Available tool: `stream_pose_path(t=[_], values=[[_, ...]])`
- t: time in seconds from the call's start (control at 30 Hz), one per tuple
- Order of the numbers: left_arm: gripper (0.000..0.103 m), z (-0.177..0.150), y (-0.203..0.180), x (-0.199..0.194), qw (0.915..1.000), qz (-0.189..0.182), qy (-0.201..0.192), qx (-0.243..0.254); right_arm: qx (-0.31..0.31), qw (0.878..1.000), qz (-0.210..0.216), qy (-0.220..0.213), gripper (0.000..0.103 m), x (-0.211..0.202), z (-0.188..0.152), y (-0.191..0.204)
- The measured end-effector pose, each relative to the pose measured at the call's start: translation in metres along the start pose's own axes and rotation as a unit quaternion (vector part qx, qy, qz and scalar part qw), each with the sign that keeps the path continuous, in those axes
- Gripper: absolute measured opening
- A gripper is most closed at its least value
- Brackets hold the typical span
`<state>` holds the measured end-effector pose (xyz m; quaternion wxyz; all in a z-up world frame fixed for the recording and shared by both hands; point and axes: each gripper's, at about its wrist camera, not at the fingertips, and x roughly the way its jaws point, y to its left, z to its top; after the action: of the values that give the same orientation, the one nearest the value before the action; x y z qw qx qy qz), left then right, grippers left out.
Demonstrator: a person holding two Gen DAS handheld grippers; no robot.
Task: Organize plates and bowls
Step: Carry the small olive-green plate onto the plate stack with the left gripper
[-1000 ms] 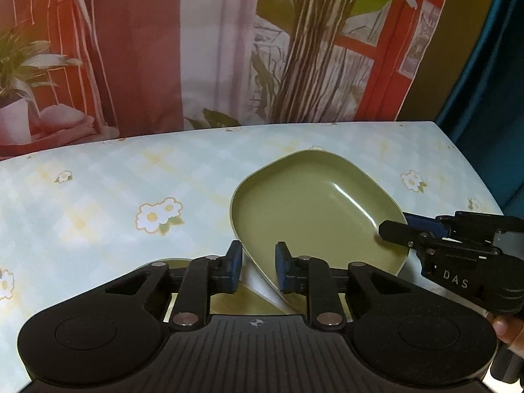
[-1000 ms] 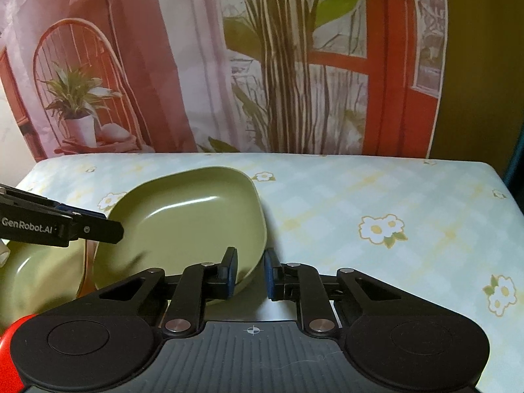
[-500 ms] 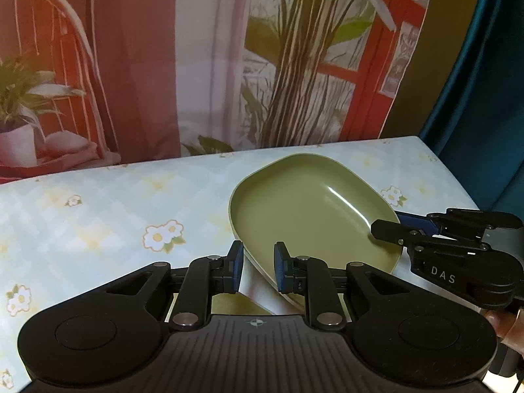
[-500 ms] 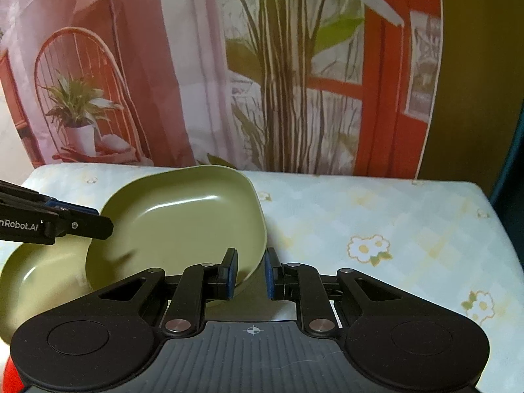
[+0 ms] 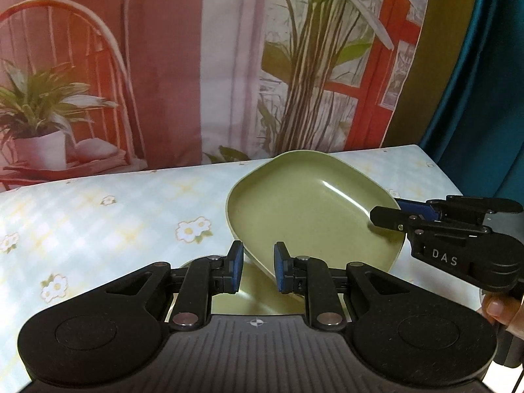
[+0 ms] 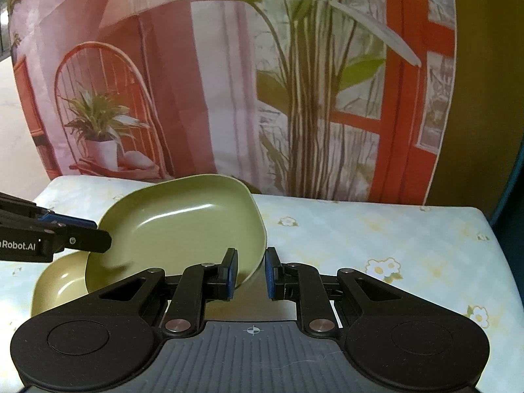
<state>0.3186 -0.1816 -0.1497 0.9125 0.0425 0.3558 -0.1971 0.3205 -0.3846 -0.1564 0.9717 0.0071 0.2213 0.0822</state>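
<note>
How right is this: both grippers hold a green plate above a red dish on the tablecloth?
No: the lower dish is green, not red, as the right wrist view shows. The left gripper and right gripper do hold the green plate.

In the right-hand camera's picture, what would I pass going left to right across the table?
Other gripper → lower green dish → lifted green dish → this camera's gripper → bare flowered tablecloth.

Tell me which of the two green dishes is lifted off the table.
The upper green dish, tilted, its rim between the fingers of both hand-held grippers. The lower green dish lies flat on the tablecloth beneath it.
</note>
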Motion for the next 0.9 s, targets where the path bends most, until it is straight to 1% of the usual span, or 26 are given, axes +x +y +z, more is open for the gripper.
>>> stream_pose_path(t=[0.2, 0.53, 0.9], values=[[0.021, -0.01, 0.013, -0.015, 0.9999, 0.004, -0.004, -0.013, -0.011, 1.0, 0.009, -0.001, 0.016, -0.006, 0.002, 0.018], [0.021, -0.026, 0.036, -0.035, 0.9992, 0.015, -0.006, -0.036, -0.03, 0.999, 0.024, 0.012, 0.016, -0.005, 0.0, 0.051], [0.021, -0.043, 0.057, -0.049, 0.9978, 0.022, -0.003, -0.062, -0.052, 0.997, 0.039, 0.029, 0.016, -0.002, -0.004, 0.081]])
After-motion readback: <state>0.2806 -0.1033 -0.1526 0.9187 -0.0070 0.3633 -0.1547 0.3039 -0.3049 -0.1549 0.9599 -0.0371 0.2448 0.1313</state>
